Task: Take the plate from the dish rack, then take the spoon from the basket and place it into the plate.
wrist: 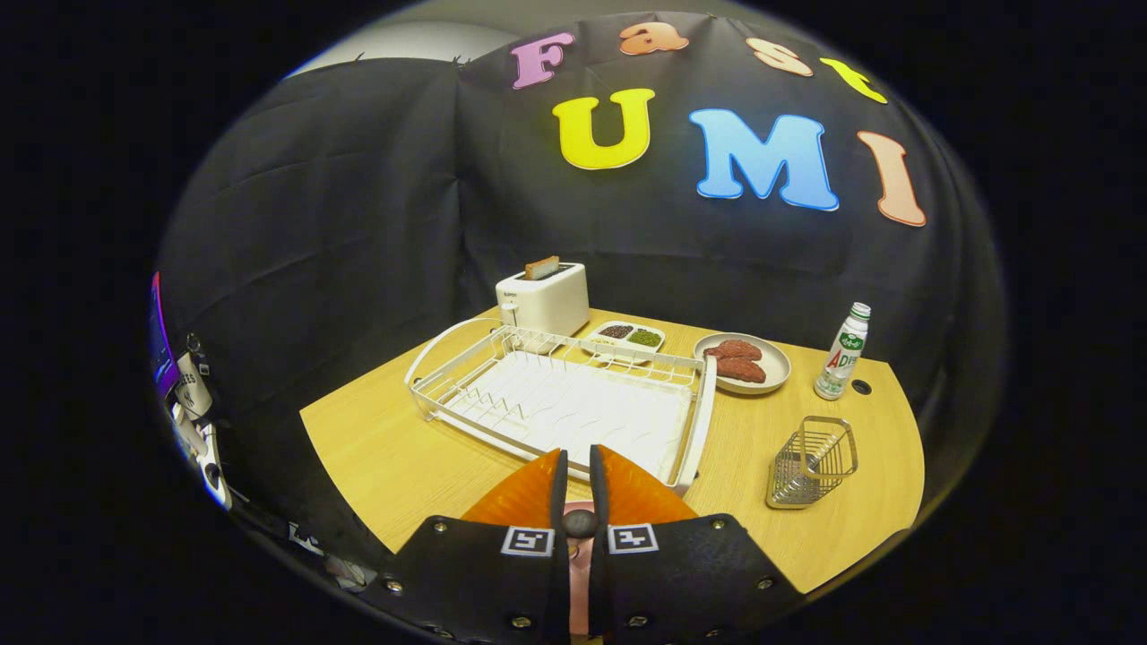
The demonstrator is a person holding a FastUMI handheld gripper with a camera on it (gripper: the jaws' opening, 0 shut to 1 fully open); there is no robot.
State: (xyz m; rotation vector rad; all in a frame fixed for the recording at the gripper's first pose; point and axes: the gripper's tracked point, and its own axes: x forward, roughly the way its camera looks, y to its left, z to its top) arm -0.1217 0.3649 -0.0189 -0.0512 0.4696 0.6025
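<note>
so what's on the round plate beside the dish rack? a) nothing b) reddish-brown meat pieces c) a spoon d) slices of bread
b, the plate, between the dish rack and the bottle, carries reddish-brown meat pieces; the gripper is shut, short of the rack.

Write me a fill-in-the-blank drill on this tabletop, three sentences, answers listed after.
1. A slice of bread sticks up out of the ____ behind the dish rack.
2. The bottle stands on the wooden table beside the plate that holds pieces of ____.
3. The gripper hangs over the rack's near edge with its fingers nearly ____; the wire basket stands apart from them, near the bottle.

Missing words: toaster; meat; closed
</note>
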